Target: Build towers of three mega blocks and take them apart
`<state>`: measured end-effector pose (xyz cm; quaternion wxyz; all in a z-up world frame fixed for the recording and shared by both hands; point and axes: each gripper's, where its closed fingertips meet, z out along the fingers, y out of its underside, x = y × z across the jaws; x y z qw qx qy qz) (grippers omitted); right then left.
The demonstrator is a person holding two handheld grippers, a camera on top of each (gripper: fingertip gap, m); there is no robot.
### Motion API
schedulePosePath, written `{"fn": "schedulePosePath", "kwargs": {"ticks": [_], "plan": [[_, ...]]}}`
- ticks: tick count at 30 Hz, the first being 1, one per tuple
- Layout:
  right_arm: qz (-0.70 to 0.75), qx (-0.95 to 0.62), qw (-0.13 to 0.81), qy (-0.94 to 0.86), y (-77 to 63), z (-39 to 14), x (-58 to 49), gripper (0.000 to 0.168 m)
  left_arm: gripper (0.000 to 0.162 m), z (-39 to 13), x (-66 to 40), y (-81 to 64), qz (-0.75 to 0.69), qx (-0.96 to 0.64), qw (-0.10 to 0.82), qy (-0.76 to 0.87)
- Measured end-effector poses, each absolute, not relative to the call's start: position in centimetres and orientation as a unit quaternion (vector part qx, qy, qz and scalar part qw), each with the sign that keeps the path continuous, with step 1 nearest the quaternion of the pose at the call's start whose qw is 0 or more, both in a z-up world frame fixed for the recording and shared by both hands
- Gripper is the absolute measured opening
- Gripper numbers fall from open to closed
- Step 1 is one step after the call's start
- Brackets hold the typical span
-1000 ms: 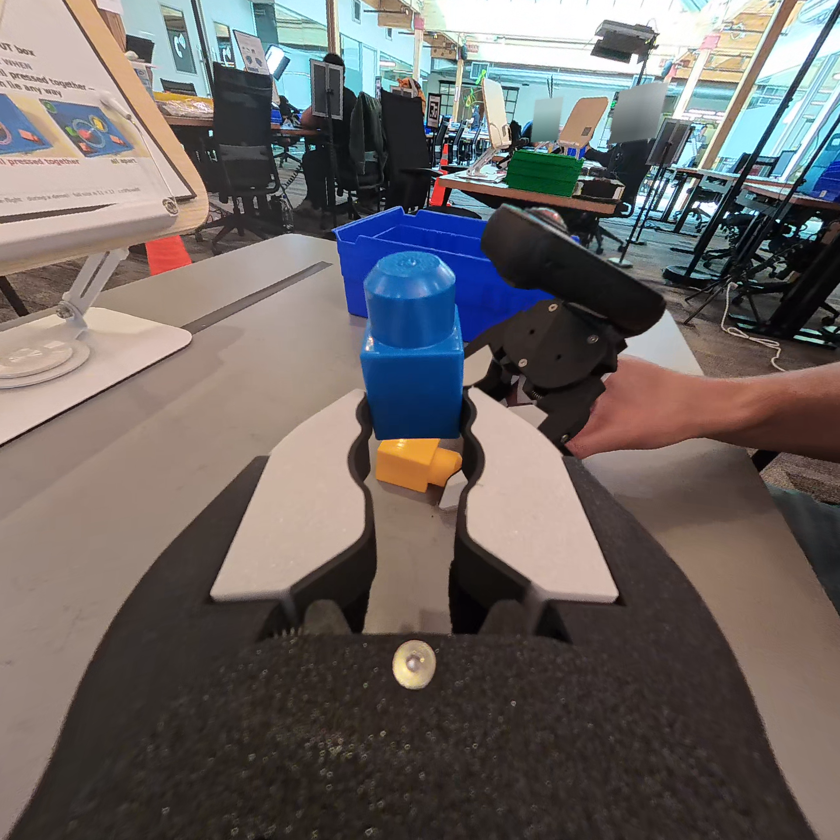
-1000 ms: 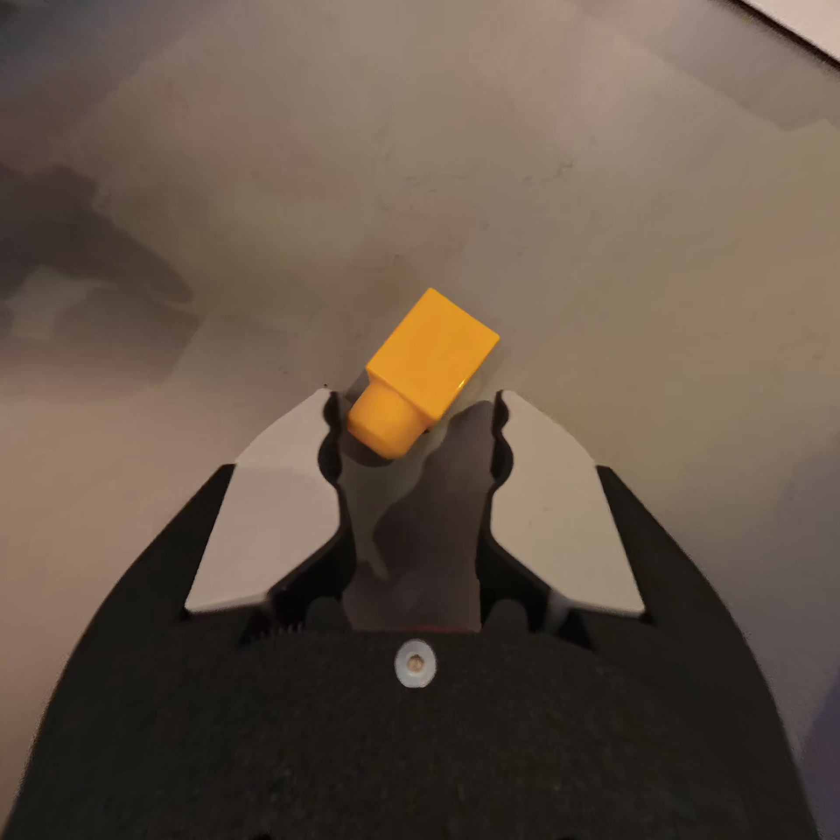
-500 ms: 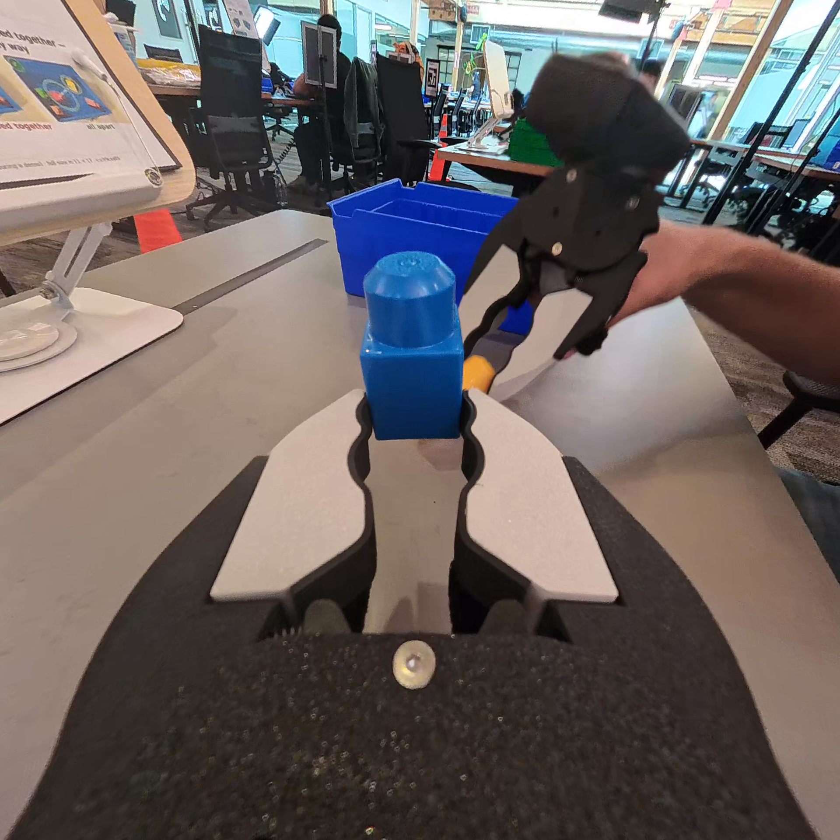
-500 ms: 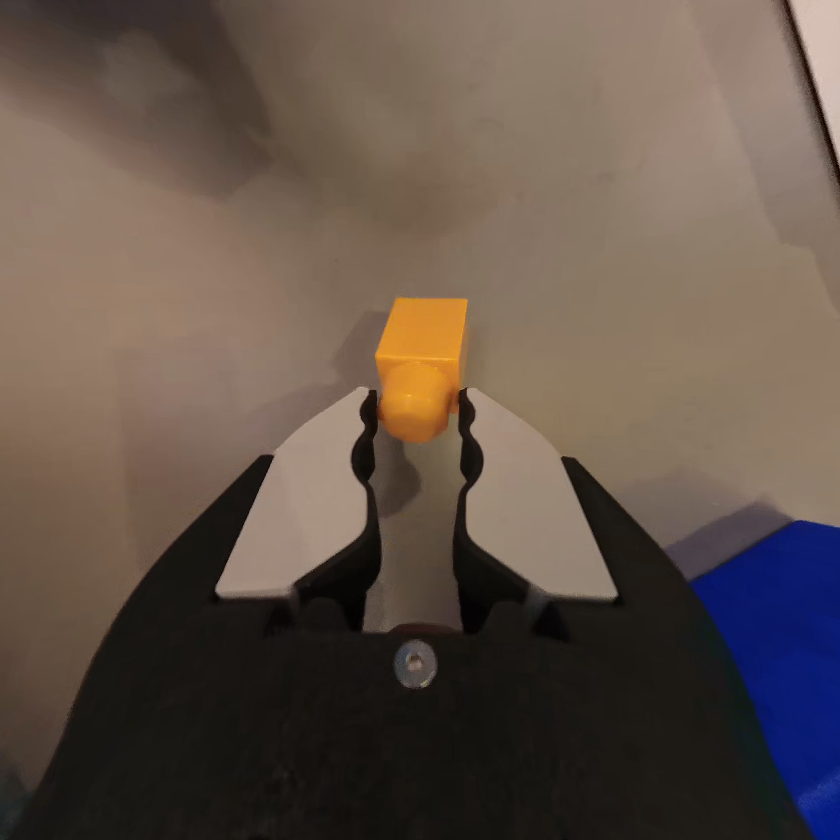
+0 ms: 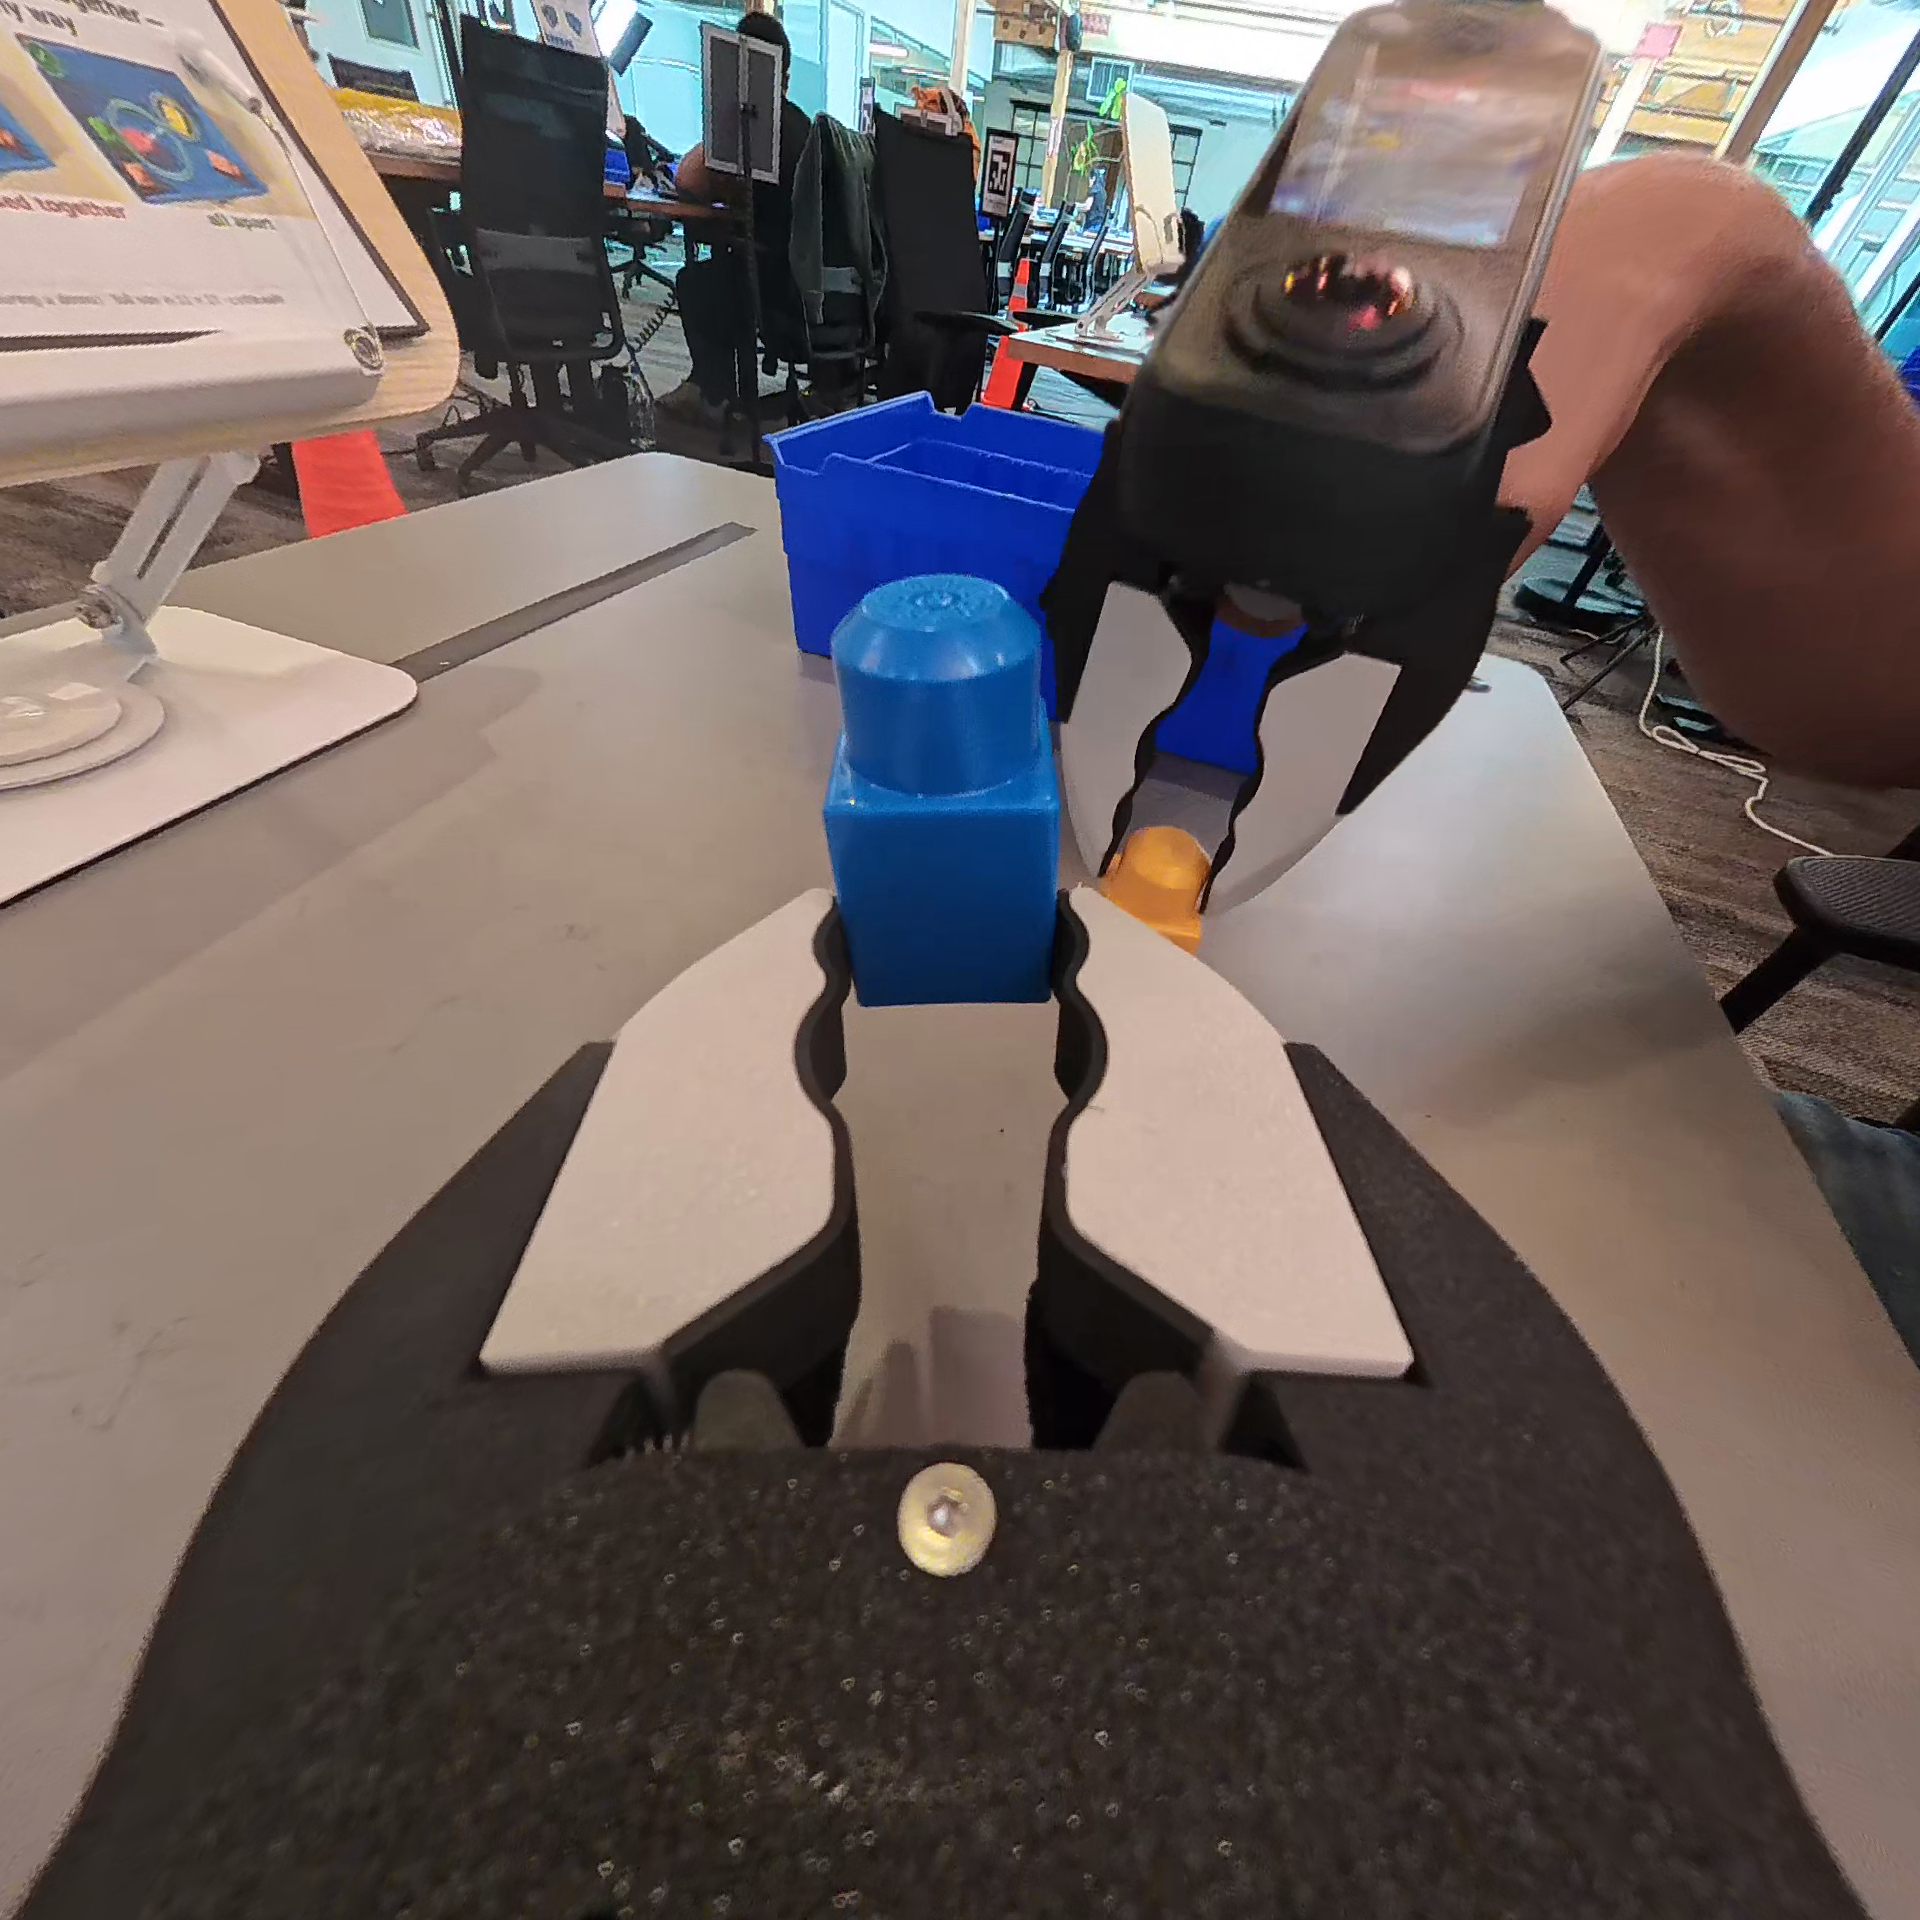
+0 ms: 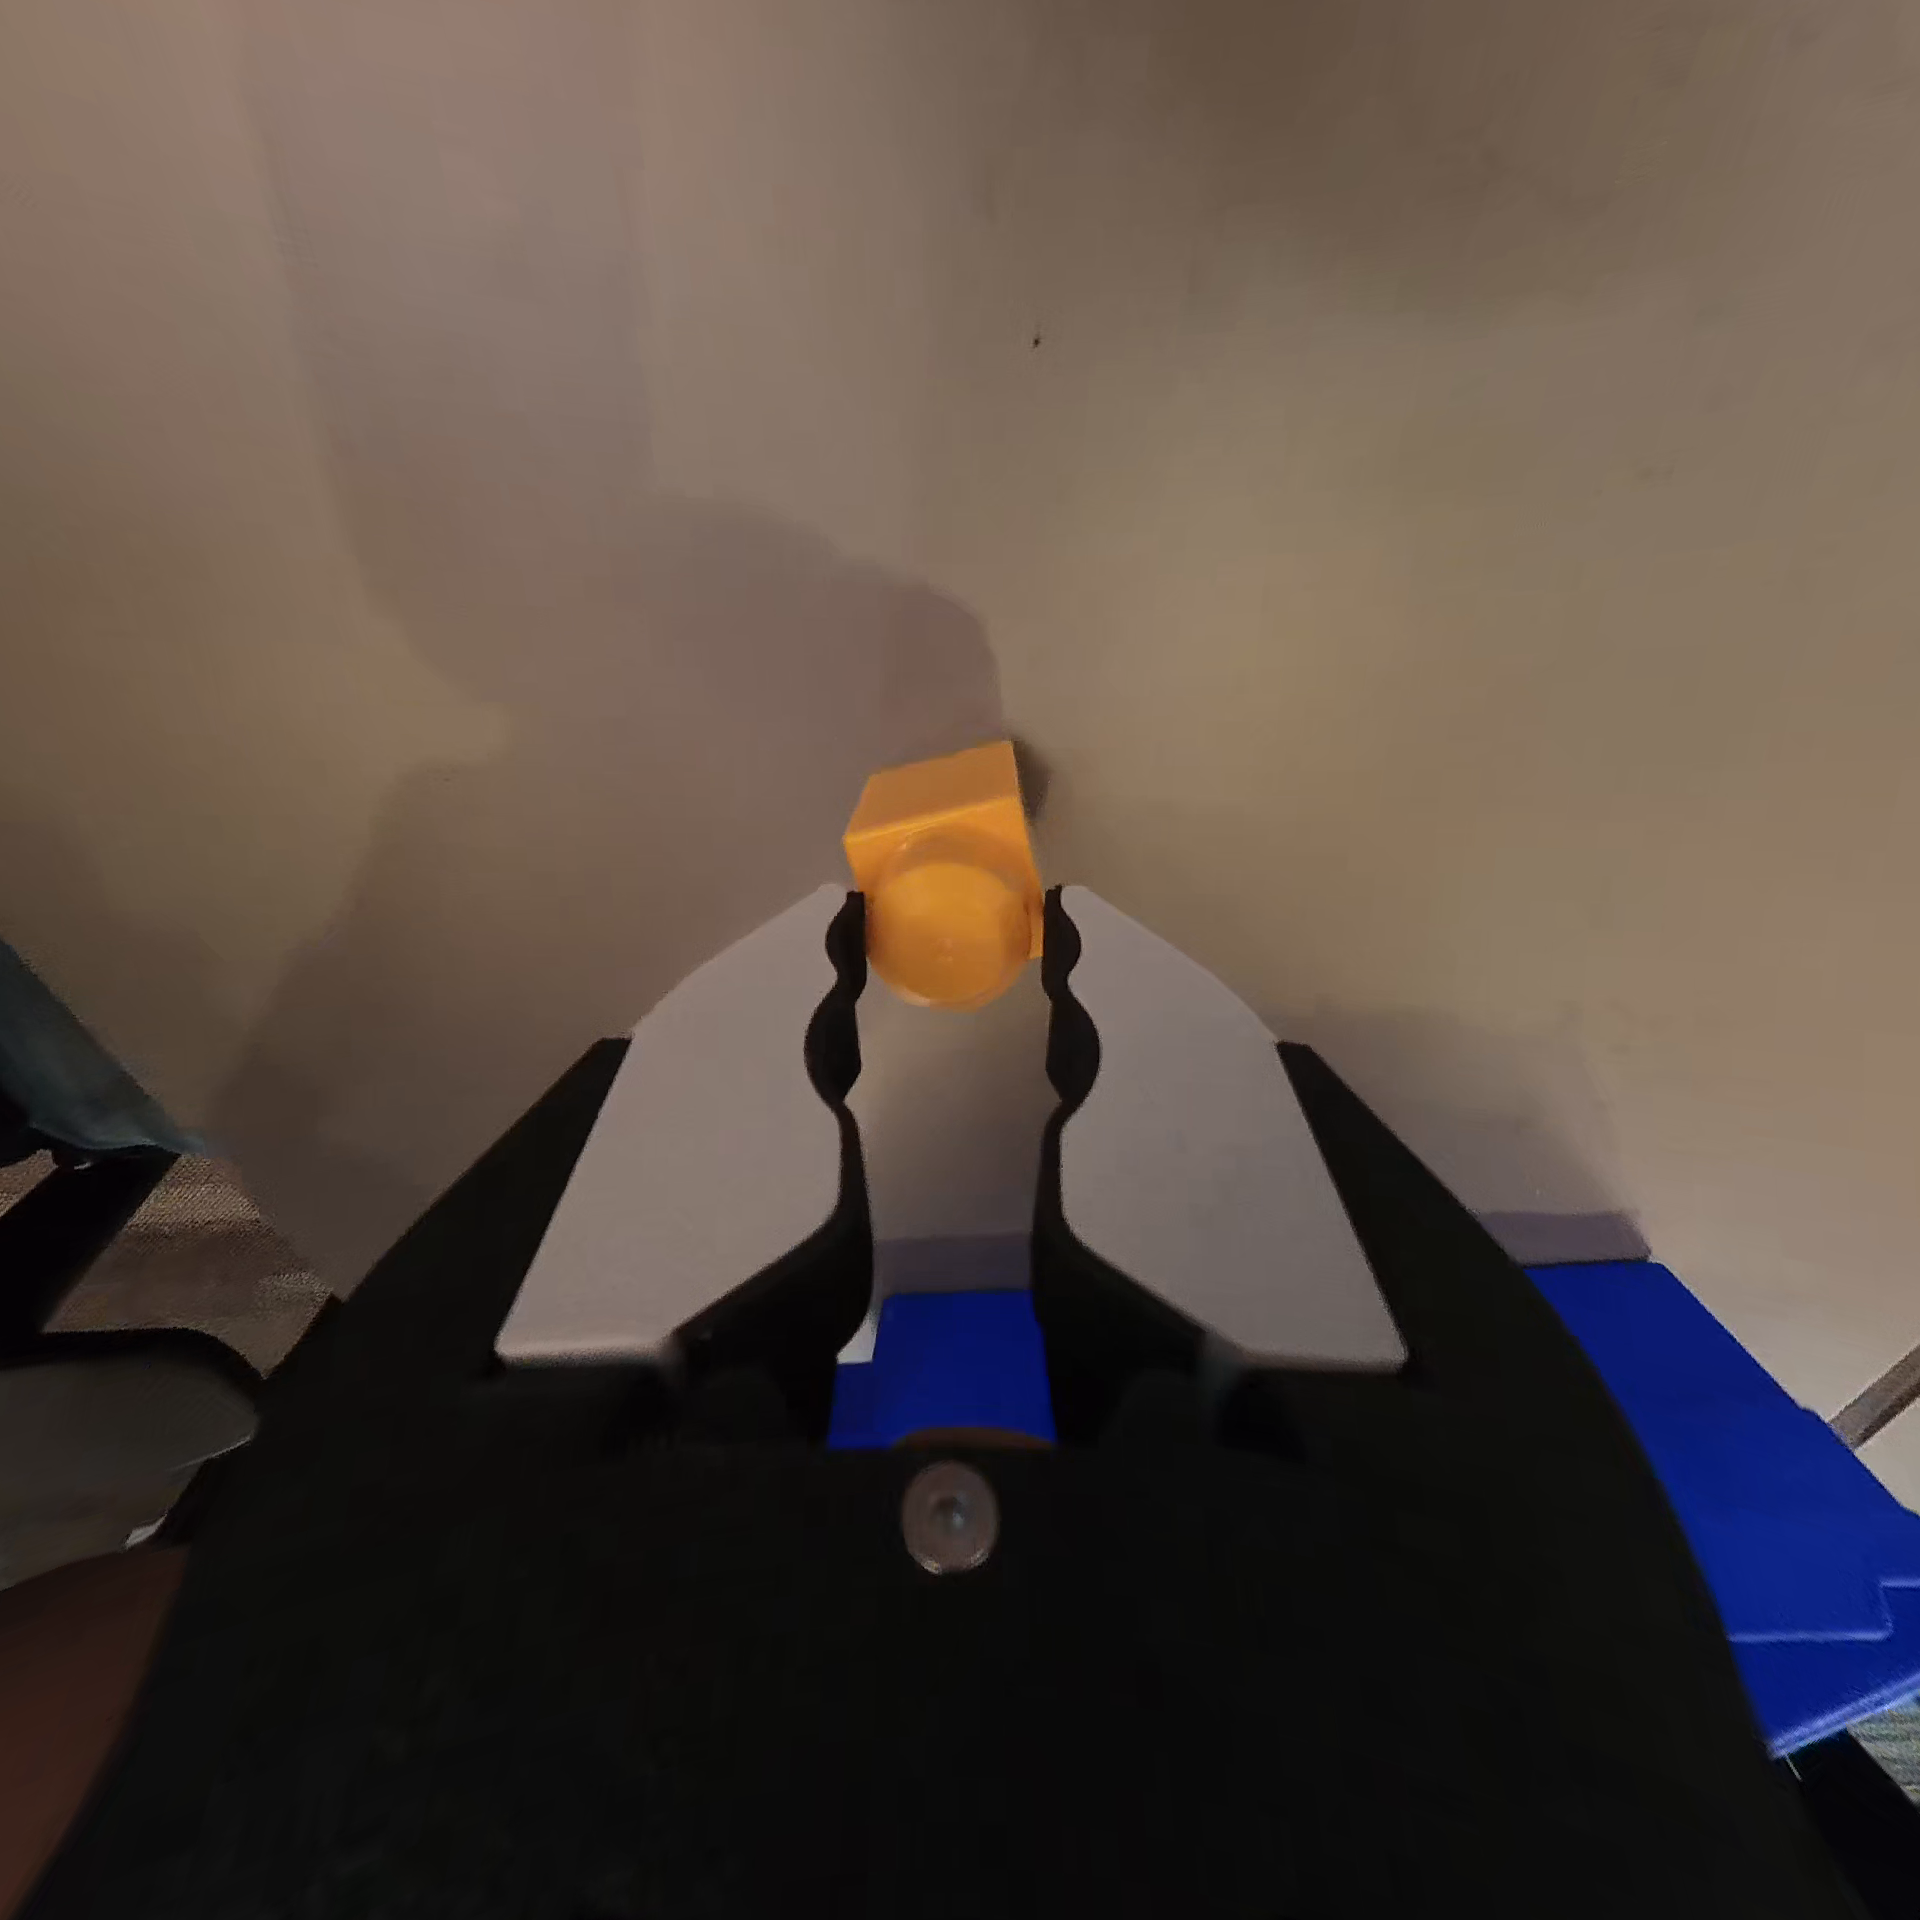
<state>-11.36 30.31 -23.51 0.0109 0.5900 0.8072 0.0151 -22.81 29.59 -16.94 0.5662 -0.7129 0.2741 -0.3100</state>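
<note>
My left gripper (image 5: pixel 945 925) is shut on an upright blue mega block (image 5: pixel 940 800) that rests on the grey table (image 5: pixel 520 831), stud up. My right gripper (image 6: pixel 951 914) is shut on the round stud of a yellow mega block (image 6: pixel 940 831) and points steeply down at the table. In the left wrist view the right gripper (image 5: pixel 1164 883) stands just right of the blue block, with the yellow block (image 5: pixel 1155 883) between its tips, close to my left gripper's right finger (image 5: pixel 1195 1143).
A blue bin (image 5: pixel 935 520) stands behind the blocks; it also shows at the lower right of the right wrist view (image 6: pixel 1714 1475). A white stand with an instruction sheet (image 5: pixel 156 343) is at the left. A person's arm (image 5: pixel 1714 468) holds the right gripper. Tip to tip, the grippers are about 12 centimeters apart.
The right gripper closed on the yellow block's stud where it lay tipped, turned it upright and swung to point steeply down beside the blue block. The left gripper stayed put.
</note>
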Motion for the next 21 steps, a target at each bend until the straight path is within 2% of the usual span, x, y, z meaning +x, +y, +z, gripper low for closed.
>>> {"fn": "schedulePosePath", "kwargs": {"ticks": [6, 9, 12, 14, 21], "plan": [[-0.041, 0.591, -0.026, 0.805, 29.9, -23.4, -11.9, 0.033, 0.037, -17.3, -22.7, 29.6, -0.310, -0.717, 0.560, 0.275], [-0.138, 0.606, -0.128, 0.773, 30.2, -22.1, -12.7, 0.039, 0.037, -17.3, -22.6, 29.5, -0.310, -0.717, 0.559, 0.279], [-0.283, 0.599, -0.247, 0.707, 29.5, -20.2, -13.5, 0.051, 0.037, -17.0, -22.4, 29.3, -0.316, -0.711, 0.561, 0.285], [-0.326, 0.600, -0.287, 0.672, 29.3, -20.1, -13.4, 0.059, 0.037, -16.9, -22.1, 29.0, -0.323, -0.705, 0.559, 0.293], [-0.228, 0.596, -0.281, 0.717, 29.9, -24.4, -12.9, 0.064, 0.037, -17.7, -20.6, 27.8, -0.339, -0.699, 0.533, 0.335]]}}
